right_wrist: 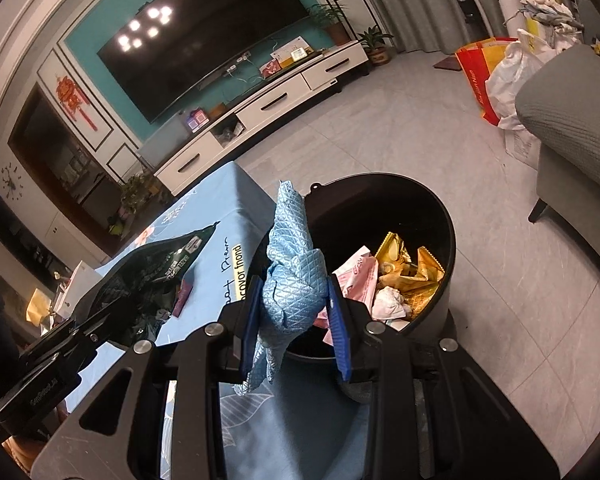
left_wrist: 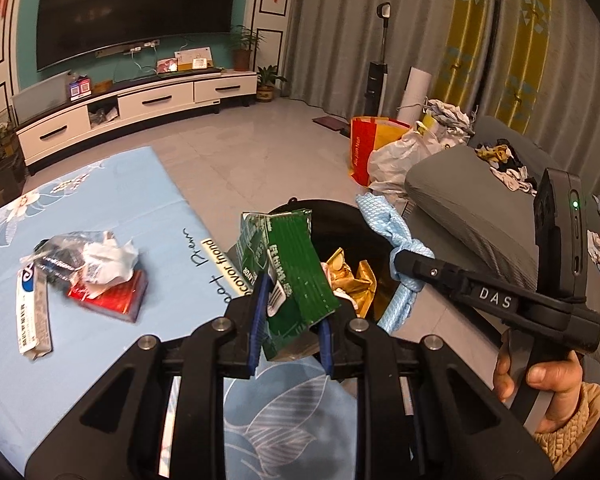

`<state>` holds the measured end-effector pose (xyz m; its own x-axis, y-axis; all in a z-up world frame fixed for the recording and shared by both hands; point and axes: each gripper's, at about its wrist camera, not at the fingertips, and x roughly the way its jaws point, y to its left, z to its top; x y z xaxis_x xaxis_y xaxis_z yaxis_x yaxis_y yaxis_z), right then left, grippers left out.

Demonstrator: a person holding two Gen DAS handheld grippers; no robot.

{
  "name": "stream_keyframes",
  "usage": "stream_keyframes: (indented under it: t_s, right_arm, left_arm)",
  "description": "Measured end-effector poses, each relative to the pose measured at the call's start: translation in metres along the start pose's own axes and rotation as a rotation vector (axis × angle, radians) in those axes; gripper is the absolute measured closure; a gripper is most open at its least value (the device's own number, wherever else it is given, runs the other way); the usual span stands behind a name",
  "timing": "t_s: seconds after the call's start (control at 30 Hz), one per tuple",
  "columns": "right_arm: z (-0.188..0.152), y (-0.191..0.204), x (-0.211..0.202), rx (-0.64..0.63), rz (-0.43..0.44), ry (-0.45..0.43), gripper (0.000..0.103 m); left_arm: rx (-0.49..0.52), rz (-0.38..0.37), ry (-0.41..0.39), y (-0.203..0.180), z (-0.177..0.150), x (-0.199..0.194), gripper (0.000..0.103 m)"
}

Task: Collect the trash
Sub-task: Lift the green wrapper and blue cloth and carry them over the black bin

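My left gripper is shut on a green snack packet and holds it at the table's edge, over the near rim of a black trash bin. My right gripper is shut on a crumpled blue cloth and holds it above the bin's near rim. The bin holds gold wrappers, pink packets and white tissue. On the table lie a red box, a white tissue with a clear wrapper and a toothpaste box. The right gripper with the cloth also shows in the left wrist view.
The table wears a light blue floral cloth. A grey sofa stands right of the bin. Bags stand on the tiled floor behind it. A TV cabinet lines the far wall.
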<state>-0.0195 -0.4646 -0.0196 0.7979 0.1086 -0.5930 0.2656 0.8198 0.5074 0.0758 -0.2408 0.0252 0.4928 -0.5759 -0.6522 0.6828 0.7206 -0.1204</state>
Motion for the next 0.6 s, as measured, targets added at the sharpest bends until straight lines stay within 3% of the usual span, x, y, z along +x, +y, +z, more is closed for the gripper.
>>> stream_keyframes:
  t_s: [0.6]
  right_arm:
    - [0.008,-0.02,0.023,0.045,-0.01,-0.003,0.071]
  left_arm:
    - [0.03,0.005,0.067,-0.011,0.013,0.056,0.081]
